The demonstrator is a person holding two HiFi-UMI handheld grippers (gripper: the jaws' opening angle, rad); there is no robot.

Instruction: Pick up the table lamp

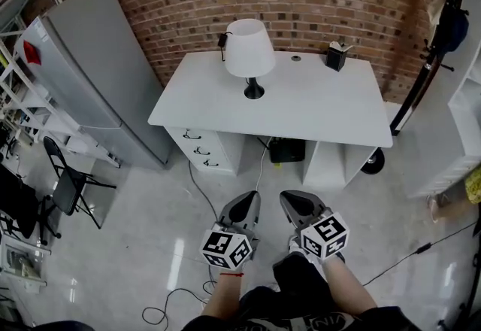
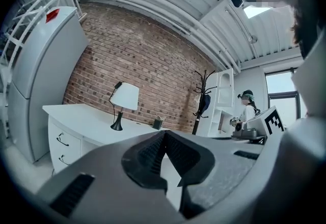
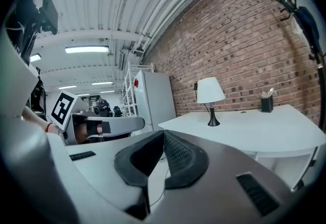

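The table lamp point(image 1: 249, 53) has a white shade and a black foot; it stands upright toward the back of the white desk point(image 1: 316, 107), left of its middle. It also shows far off as the lamp point(image 2: 124, 101) in the left gripper view and the lamp point(image 3: 210, 96) in the right gripper view. My left gripper point(image 1: 249, 203) and right gripper point(image 1: 291, 201) hang side by side over the floor, well short of the desk's front edge. Both are shut with nothing between the jaws. The left gripper point(image 2: 164, 134) and right gripper point(image 3: 163, 134) point toward the desk.
A small black box point(image 1: 336, 56) sits at the desk's back right. Drawers point(image 1: 199, 149) hang under its left side, and a cable point(image 1: 197, 188) trails over the floor. A grey fridge point(image 1: 90, 74) stands left, a folding chair point(image 1: 66, 183) near it, a coat rack point(image 1: 436, 36) right.
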